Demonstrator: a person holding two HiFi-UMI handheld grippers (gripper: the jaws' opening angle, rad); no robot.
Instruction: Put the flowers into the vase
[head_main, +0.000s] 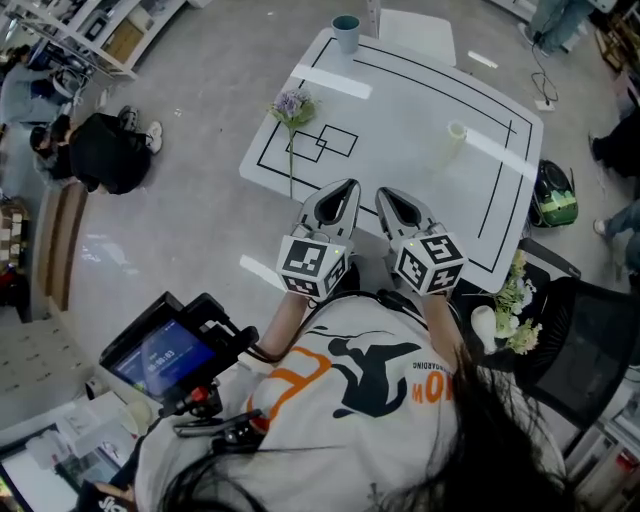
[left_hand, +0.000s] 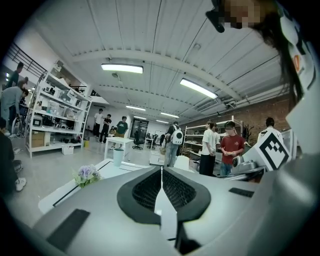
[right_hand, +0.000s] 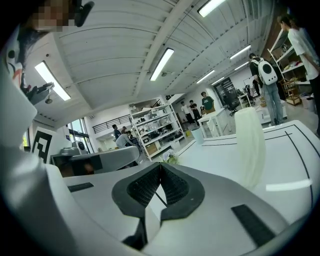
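Observation:
A purple flower (head_main: 292, 106) with a long green stem lies on the left part of the white table (head_main: 400, 110); the left gripper view shows the purple flower (left_hand: 86, 174) ahead to the left. A pale cream vase (head_main: 456, 134) stands upright toward the table's right side, and that vase (right_hand: 250, 148) looms tall just right of my right jaws. My left gripper (head_main: 346, 188) and right gripper (head_main: 386, 195) hover side by side over the table's near edge, both shut and empty, pads pressed together. In its own view the left gripper (left_hand: 161, 171) points across the table; the right gripper (right_hand: 160, 167) points toward the flower (right_hand: 171, 159).
A teal cup (head_main: 346, 31) stands at the table's far corner. Black lines and white tape strips mark the tabletop. A dark chair (head_main: 575, 350) at the right carries more pale flowers (head_main: 515, 300). A green bag (head_main: 553, 198) lies beyond. A person (head_main: 100, 150) sits on the floor left; people (left_hand: 231, 150) stand farther off.

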